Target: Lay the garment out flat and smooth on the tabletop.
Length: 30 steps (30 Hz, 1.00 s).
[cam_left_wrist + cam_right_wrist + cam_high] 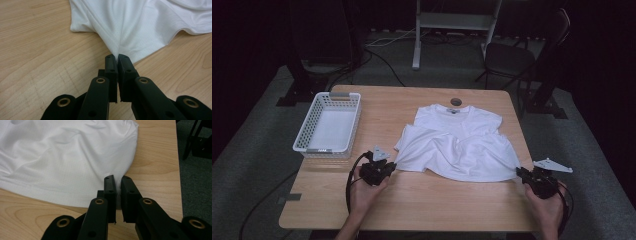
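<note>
A white T-shirt (457,142) lies rumpled on the wooden table (422,195), collar toward the far edge. My left gripper (388,165) is at the shirt's near left corner, shut on the hem; in the left gripper view the cloth (130,27) runs into the pinched jaws of the left gripper (117,57). My right gripper (520,173) is at the shirt's near right corner. In the right gripper view the jaws of the right gripper (117,178) stand close together with the white hem (75,170) caught between them.
A white plastic basket (329,125) stands on the table's left side, with nothing in it. A small round hole (456,101) is in the table beyond the collar. Chair and frame legs stand on the dark floor behind the table.
</note>
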Each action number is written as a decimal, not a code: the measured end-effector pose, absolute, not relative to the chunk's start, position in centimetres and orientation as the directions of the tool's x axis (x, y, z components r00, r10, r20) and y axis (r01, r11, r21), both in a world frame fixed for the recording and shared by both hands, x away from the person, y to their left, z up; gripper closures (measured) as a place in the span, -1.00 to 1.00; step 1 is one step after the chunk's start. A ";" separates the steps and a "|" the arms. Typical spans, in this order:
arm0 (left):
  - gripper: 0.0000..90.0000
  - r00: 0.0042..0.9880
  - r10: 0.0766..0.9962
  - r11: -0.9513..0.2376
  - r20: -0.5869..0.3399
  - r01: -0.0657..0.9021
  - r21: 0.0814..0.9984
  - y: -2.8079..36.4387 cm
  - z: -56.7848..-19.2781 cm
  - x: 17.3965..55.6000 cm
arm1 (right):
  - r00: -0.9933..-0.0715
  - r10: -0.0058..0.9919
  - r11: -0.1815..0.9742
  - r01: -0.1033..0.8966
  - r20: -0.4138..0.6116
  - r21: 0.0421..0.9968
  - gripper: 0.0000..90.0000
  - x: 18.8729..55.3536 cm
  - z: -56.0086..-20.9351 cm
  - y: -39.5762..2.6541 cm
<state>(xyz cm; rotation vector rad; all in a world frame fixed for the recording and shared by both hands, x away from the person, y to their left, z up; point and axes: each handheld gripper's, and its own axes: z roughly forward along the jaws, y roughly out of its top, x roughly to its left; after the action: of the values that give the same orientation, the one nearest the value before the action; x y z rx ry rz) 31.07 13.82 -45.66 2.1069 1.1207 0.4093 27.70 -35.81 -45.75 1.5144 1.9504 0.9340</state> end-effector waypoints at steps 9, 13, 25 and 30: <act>0.95 0.568 0.820 -0.364 -0.064 0.605 0.709 14.3 -46.0 30.5 | -0.264 0.965 0.165 0.624 0.007 0.764 0.86 26.9 -45.6 -35.9; 0.95 0.570 0.819 -0.367 -0.062 0.604 0.708 14.5 -46.0 30.3 | -0.263 0.965 0.170 0.622 0.000 0.765 0.86 26.5 -45.5 -36.0; 0.95 0.566 0.821 -0.359 -0.068 0.607 0.709 15.1 -46.1 29.6 | -0.262 0.965 0.165 0.617 0.003 0.770 0.86 25.8 -45.4 -36.0; 0.95 0.564 0.822 -0.355 -0.073 0.610 0.709 15.3 -46.3 29.3 | -0.262 0.965 0.165 0.614 0.002 0.772 0.86 25.5 -45.4 -36.0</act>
<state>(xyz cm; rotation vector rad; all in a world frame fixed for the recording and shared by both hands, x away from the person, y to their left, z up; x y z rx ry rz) 29.32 15.31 -46.25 2.0902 1.1424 0.3856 25.49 -36.03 -45.42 1.4909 1.9467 0.9200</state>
